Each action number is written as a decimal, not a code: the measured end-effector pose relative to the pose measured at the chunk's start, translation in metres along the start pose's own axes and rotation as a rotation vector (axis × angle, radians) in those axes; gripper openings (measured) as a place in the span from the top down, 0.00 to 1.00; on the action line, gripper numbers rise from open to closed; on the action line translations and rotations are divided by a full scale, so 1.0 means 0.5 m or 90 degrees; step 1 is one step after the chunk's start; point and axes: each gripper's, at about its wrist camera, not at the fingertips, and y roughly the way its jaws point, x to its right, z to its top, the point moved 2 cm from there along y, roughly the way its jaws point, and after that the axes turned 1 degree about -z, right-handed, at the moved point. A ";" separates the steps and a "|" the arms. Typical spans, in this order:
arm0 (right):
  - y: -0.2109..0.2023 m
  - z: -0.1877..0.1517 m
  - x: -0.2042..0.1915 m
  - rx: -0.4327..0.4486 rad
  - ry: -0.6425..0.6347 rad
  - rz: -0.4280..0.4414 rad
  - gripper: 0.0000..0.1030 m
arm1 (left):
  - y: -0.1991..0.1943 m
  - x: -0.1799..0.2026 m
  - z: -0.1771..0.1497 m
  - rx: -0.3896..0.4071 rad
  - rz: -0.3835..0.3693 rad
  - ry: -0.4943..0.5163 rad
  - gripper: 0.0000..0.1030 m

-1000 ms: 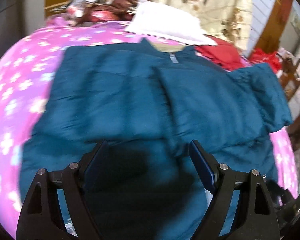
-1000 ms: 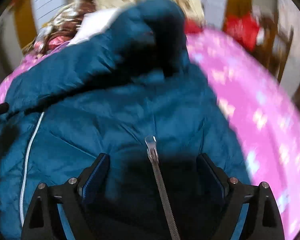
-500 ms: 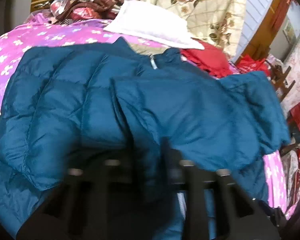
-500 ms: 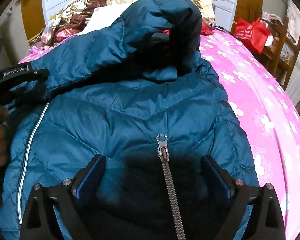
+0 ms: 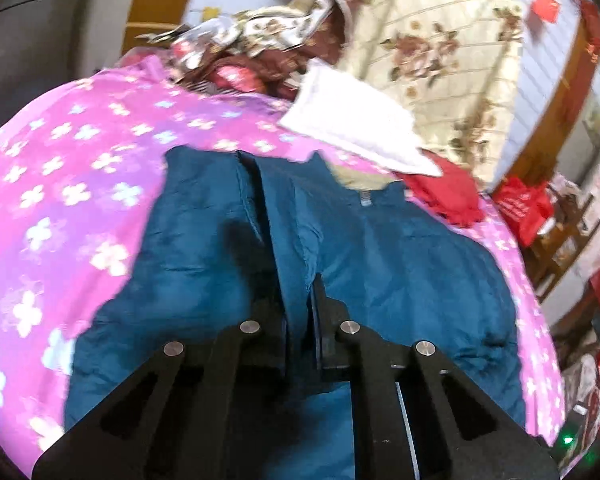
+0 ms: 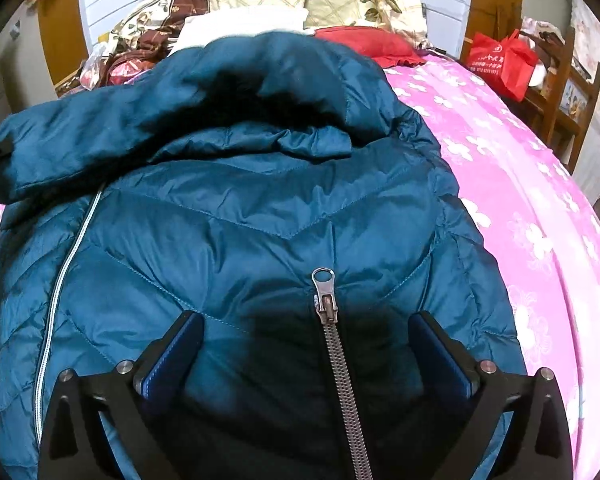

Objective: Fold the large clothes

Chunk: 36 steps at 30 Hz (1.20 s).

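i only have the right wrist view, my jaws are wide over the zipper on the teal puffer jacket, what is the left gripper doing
Observer: The left gripper is shut on a fold of the teal puffer jacket; its jaws have just been closing.
Operator: is the collar visible on your side
Observer: Yes, the collar lies at the far end, by a folded white cloth.
Operator: anything left of the jacket
Observer: Only the pink flowered bedspread.

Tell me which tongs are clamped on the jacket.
The left tongs, shut on a fold of the teal puffer jacket; the right tongs stand wide open.
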 end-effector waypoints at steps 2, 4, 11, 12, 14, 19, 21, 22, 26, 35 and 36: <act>0.002 0.000 0.002 -0.006 0.000 0.009 0.00 | 0.034 -0.030 -0.015 -0.042 0.039 -0.012 0.87; 0.001 -0.001 0.004 -0.010 -0.005 0.018 0.00 | 0.044 -0.053 -0.022 -0.058 0.067 -0.037 0.81; -0.078 0.036 0.090 0.093 0.096 0.104 0.02 | -0.069 -0.033 0.017 0.097 0.122 -0.039 0.38; -0.097 0.059 0.113 0.140 0.108 0.097 0.02 | -0.067 -0.016 0.020 0.102 0.116 -0.018 0.37; -0.097 0.115 0.136 0.168 0.107 0.078 0.02 | -0.037 0.021 0.022 0.087 0.107 0.043 0.37; -0.032 0.281 0.116 0.187 0.067 0.139 0.02 | 0.083 0.049 -0.008 -0.007 0.146 0.124 0.37; 0.025 0.321 0.087 0.157 0.026 0.175 0.02 | 0.113 0.022 -0.025 -0.041 0.164 0.102 0.37; 0.063 0.329 0.075 0.143 0.007 0.187 0.02 | 0.116 0.013 -0.030 -0.047 0.170 0.093 0.36; 0.206 0.300 0.076 0.017 -0.002 0.171 0.00 | 0.122 -0.008 -0.041 -0.078 0.169 0.070 0.35; 0.114 0.450 0.083 0.128 0.061 0.154 0.05 | 0.118 0.001 -0.049 -0.080 0.191 0.065 0.34; 0.125 0.459 0.066 0.121 0.061 0.165 0.05 | 0.119 0.001 -0.048 -0.081 0.192 0.065 0.34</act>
